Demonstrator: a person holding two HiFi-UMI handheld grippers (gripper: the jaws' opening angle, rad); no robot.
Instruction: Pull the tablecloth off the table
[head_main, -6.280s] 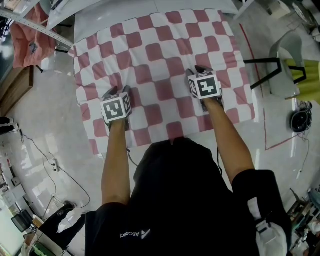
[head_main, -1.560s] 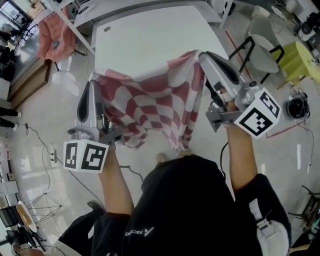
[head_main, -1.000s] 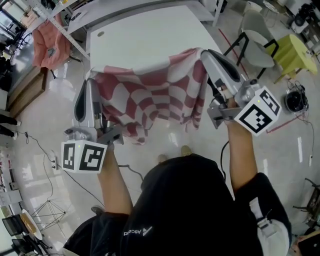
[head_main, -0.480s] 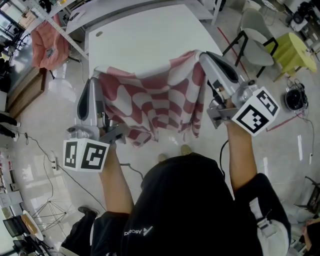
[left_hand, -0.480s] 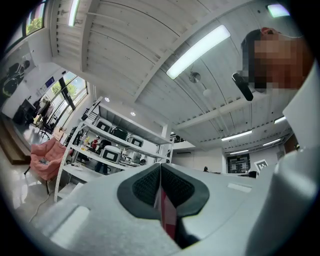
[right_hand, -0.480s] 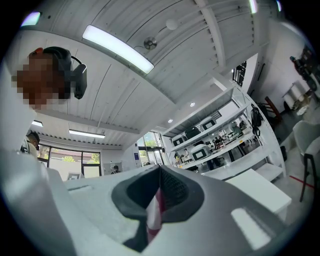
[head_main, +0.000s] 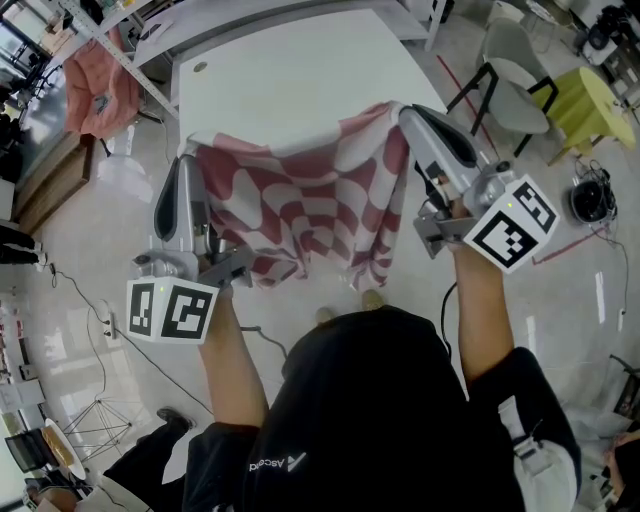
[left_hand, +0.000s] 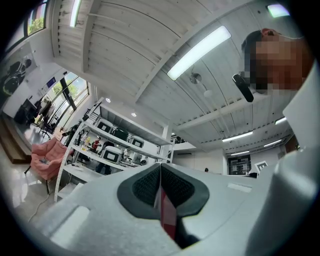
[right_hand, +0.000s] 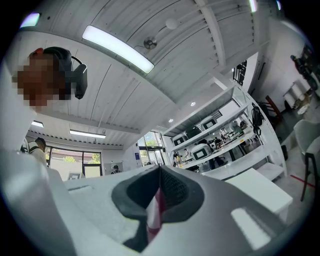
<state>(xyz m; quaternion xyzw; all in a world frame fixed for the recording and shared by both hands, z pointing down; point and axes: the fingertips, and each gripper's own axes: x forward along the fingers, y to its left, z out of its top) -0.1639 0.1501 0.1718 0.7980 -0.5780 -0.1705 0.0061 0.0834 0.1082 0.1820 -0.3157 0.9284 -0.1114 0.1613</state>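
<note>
now the left gripper (head_main: 187, 158) and right gripper (head_main: 403, 110) each clamp the tablecloth (head_main: 300, 205), hanging before the table (head_main: 290, 75).

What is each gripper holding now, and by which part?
Both hold the checkered tablecloth by its top edge: left gripper pinches the left end, right gripper the right end; the cloth hangs between them.

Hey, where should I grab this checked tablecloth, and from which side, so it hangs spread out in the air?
The top edge, at its two ends, pinched from your side with jaws pointing up. The left gripper and right gripper are shut on it that way, and the tablecloth hangs spread between them, sagging a little in the middle.
</note>
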